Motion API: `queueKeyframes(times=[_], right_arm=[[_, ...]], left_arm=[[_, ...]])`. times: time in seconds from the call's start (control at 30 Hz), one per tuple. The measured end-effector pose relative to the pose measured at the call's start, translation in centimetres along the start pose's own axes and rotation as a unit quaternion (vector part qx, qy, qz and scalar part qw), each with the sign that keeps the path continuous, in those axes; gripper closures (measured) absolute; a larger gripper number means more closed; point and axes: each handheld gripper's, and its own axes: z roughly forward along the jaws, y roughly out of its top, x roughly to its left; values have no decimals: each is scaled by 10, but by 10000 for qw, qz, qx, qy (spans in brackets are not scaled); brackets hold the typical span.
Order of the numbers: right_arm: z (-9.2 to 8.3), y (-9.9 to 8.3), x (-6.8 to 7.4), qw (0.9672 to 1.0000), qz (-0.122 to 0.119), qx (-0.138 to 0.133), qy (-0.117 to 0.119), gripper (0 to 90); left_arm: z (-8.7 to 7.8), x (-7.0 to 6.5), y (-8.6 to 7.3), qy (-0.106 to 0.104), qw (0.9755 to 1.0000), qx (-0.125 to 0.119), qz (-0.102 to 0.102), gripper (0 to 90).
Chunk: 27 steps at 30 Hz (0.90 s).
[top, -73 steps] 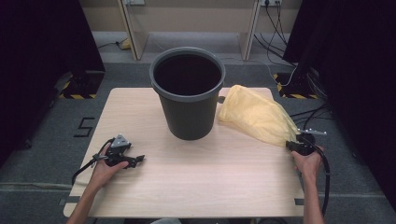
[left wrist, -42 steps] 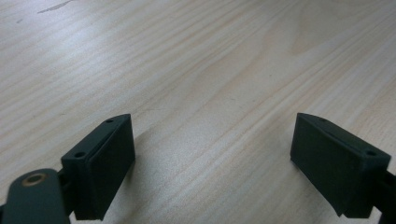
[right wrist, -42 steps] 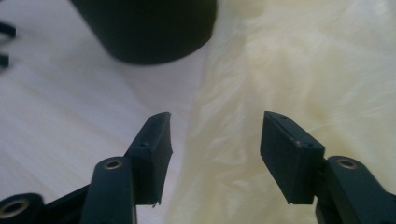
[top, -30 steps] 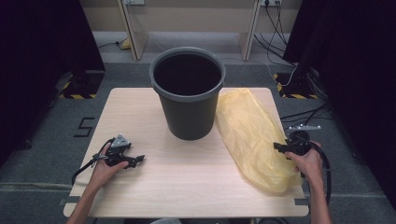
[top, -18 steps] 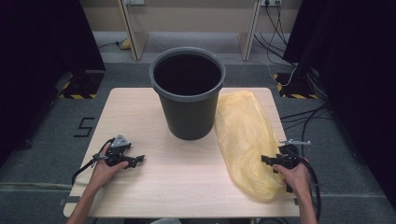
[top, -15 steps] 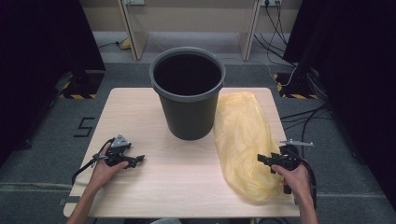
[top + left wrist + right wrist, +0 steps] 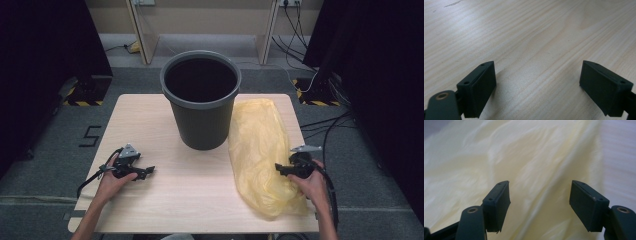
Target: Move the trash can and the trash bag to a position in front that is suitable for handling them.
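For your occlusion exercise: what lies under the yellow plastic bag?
The thin yellow plastic bag lies flat on the light wooden table; bare wood shows around it. Whatever is beneath or inside it is covered.

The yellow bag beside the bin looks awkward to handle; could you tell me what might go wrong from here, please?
1. The right gripper hangs open over the yellow bag, whose thin film lies flat and creased, so a pinch may slip or catch both layers.
2. The bag's near end lies close to the table edge and could slide off.
3. The bin stands right beside the bag; tugging may knock it.
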Motion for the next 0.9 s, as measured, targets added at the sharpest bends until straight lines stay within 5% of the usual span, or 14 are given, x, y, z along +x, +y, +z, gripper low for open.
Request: queueKeyframes(times=[0.07,0.17,0.33,0.37,0.47,0.57,0.63,0.67,0.87,0.9], right_arm=[[1,-6,16,9994,-235,235,-15,334],[-7,-10,36,9991,-164,399,14,336],[-27,1,43,9990,-328,-125,-293,321],[-31,9,45,9980,-449,-378,-236,301],[-27,14,52,9967,-673,-457,33,287],[-5,14,72,9942,-1023,-180,269,253],[1,12,76,9936,-1093,-58,271,254],[15,8,81,9931,-1145,225,103,268],[26,14,67,9957,-891,205,-153,301],[30,18,59,9971,-688,221,-231,298]], left_arm=[[0,0,0,1,10000,11,11,127],[0,0,0,1,10000,12,13,127],[0,0,0,0,10000,13,13,127],[0,0,0,0,10000,4,5,127],[0,0,0,0,10000,13,11,127],[0,0,0,-1,10000,2,3,127],[0,0,0,-1,10000,2,3,127],[0,0,0,0,10000,4,5,127],[0,0,0,-1,10000,13,15,127],[0,0,0,0,10000,16,15,127]])
